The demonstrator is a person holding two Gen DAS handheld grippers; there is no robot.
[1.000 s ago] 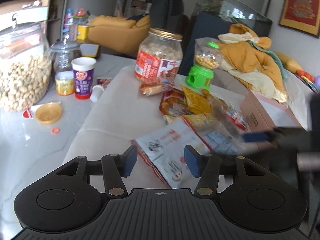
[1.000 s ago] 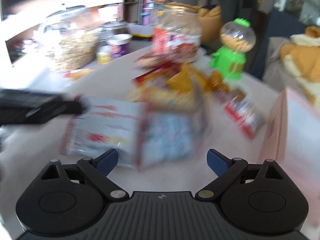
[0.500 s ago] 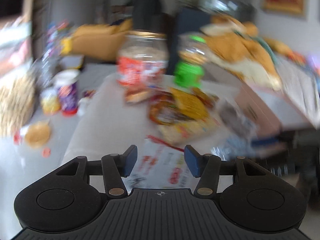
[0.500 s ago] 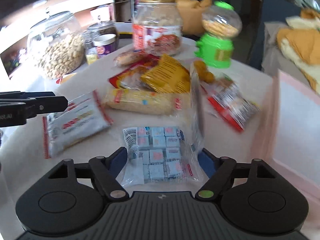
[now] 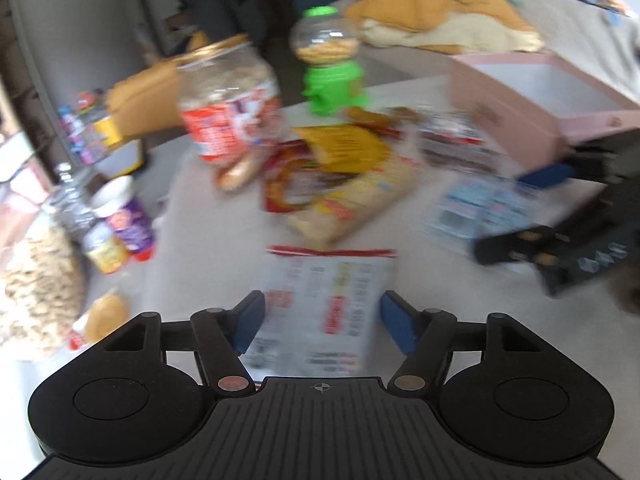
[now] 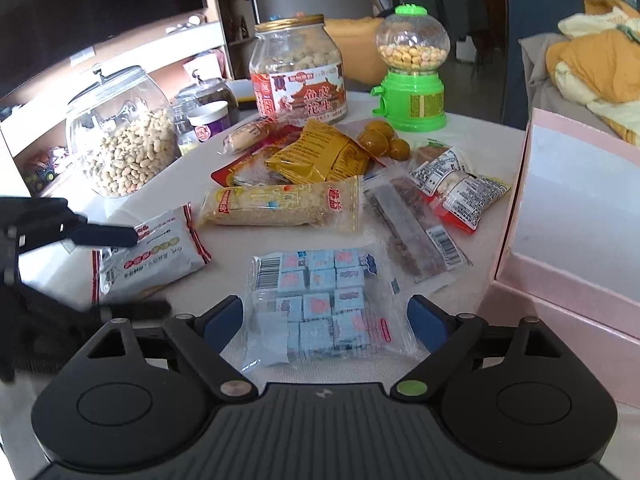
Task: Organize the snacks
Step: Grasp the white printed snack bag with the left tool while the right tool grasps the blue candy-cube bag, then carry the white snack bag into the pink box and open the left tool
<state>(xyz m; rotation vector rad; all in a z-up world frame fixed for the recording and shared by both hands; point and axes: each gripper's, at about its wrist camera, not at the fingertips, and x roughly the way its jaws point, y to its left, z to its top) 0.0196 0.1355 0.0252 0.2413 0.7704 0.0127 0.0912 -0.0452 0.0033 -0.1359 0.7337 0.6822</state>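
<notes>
the left gripper point(image 5: 320, 320) sits at the bottom centre of its own blurred view with its jaws spread apart, one blue pad on each side of a white snack packet with red edges point(image 5: 324, 304) that lies flat on the table point(image 5: 200, 200); the pads do not press the packet. in the right wrist view the same packet point(image 6: 152, 256) lies at the left middle of the frame, with the left gripper's dark fingers point(image 6: 104, 236) reaching over it from the left edge.

the right gripper point(image 6: 326, 322) is also spread wide — its blue pads stand either side of a clear bag of small blue wrapped cubes point(image 6: 320, 304) at the lower centre, and nothing is clamped. whether the pads touch the bag's edges cannot be told.

above the blue bag, in the middle of the frame, lies a long clear-wrapped puffed-rice bar point(image 6: 280, 206), and above that a yellow packet point(image 6: 320, 156) on top of a red one. to the right of these are small printed packets point(image 6: 456, 188) and a long clear strip pack point(image 6: 416, 232).

along the upper part stand a labelled jar with a gold lid point(image 6: 298, 72), a green gumball dispenser point(image 6: 412, 68) and, at the upper left, a big glass jar of nuts point(image 6: 120, 136). a pink box point(image 6: 568, 240) stands open at the right edge.
</notes>
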